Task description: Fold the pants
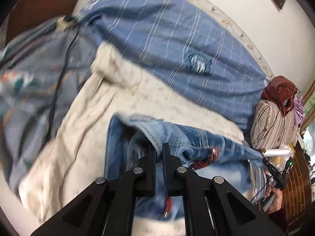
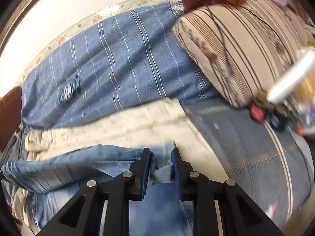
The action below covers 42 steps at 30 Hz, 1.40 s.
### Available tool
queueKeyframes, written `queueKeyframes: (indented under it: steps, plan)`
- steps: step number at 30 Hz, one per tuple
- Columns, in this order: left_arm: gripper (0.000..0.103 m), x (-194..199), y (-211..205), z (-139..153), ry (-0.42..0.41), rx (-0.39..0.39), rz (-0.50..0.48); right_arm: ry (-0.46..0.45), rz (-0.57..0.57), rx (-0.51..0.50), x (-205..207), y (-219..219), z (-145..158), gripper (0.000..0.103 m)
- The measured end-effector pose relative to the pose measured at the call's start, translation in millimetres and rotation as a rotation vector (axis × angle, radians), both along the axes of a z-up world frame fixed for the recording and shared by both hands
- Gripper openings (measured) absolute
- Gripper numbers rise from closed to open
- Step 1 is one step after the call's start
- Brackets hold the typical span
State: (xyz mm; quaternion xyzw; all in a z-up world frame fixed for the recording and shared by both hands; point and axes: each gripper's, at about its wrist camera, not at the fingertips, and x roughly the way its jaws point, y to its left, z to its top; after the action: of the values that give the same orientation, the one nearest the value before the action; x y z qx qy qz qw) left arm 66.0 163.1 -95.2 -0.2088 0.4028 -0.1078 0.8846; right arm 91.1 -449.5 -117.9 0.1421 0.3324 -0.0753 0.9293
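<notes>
- The left tongs [image 1: 159,147] are pinched tight on a fold of the jeans [image 1: 177,137], with denim caught between the two black fingers.
- The right tongs [image 2: 160,153] are closed on a small bunch of pale denim from the same jeans [image 2: 88,163]; the cloth fills the narrow gap between the blue pads [image 2: 176,169].
- The jeans hang stretched between the two tongs, over a cream blanket [image 1: 88,108] on the bed.
- In the left wrist view a blue striped cover [image 1: 167,39] lies at 12 o'clock from the jeans, beyond the blanket, with a round patch [image 1: 198,63] on it.
- At 3 o'clock in that view a beige striped pillow [image 1: 273,123] stands, with a reddish-brown cloth [image 1: 275,90] on top.
- A grey patterned sheet [image 1: 29,78] lies at 9 o'clock, with a black cable [image 1: 59,82] running across it.
- At 4 o'clock a hand [image 1: 275,198] grips the handle of the other tool.
- Both views are blurred.
</notes>
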Motion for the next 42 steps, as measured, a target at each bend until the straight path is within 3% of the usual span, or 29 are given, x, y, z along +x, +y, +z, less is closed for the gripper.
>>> queueKeyframes:
  steps: [5, 9, 12, 15, 19, 21, 26, 29, 31, 34, 39, 42]
  plan:
    - [0.007, -26.2, 3.7, -47.4, 0.103, 0.044, 0.009, 0.078, -0.022, 0.049, -53.8, -6.2, -43.3, 0.023]
    - [0.008, -34.8, 5.5, -76.4, 0.183, 0.059, 0.001, 0.194, -0.054, 0.118, -81.6, -21.3, -77.2, 0.024]
    - [0.009, -40.7, 8.7, -79.6, 0.209, 0.073, -0.01, 0.252, -0.108, 0.223, -96.5, -38.8, -87.0, 0.024]
    - [0.009, -47.2, 13.9, -67.4, 0.192, 0.149, 0.028, 0.188, -0.115, 0.237, -106.1, -40.6, -69.5, 0.024]
    - [0.009, -59.2, 25.4, -42.5, 0.128, 0.167, 0.068, 0.135, -0.019, 0.213, -92.1, -10.0, -41.7, 0.025]
    - [0.009, -63.1, 16.5, -29.2, 0.075, 0.171, 0.037, 0.138, 0.045, 0.209, -77.8, 13.4, -36.4, 0.025]
    - [0.009, -44.7, -42.2, -18.5, 0.01, 0.149, -0.096, 0.195, 0.153, 0.267, -37.5, 80.4, -51.1, 0.025]
    - [0.009, -24.4, -81.5, -20.2, -0.024, 0.194, -0.148, 0.234, 0.192, 0.248, -20.8, 115.1, -64.0, 0.025]
    - [0.009, -6.7, -100.6, -31.6, -0.004, 0.196, -0.169, 0.238, 0.207, 0.198, -16.8, 131.4, -69.5, 0.025]
    - [0.009, 6.1, -115.4, -53.0, 0.054, 0.21, -0.182, 0.27, 0.251, 0.037, -16.1, 154.7, -82.5, 0.026]
    - [0.009, -3.4, -118.9, -97.2, 0.172, 0.223, -0.19, 0.298, 0.272, 0.052, -19.9, 153.8, -91.0, 0.03]
    - [0.009, -20.3, -116.2, -104.3, 0.157, 0.213, -0.2, 0.301, 0.274, 0.17, -22.5, 137.5, -94.6, 0.031]
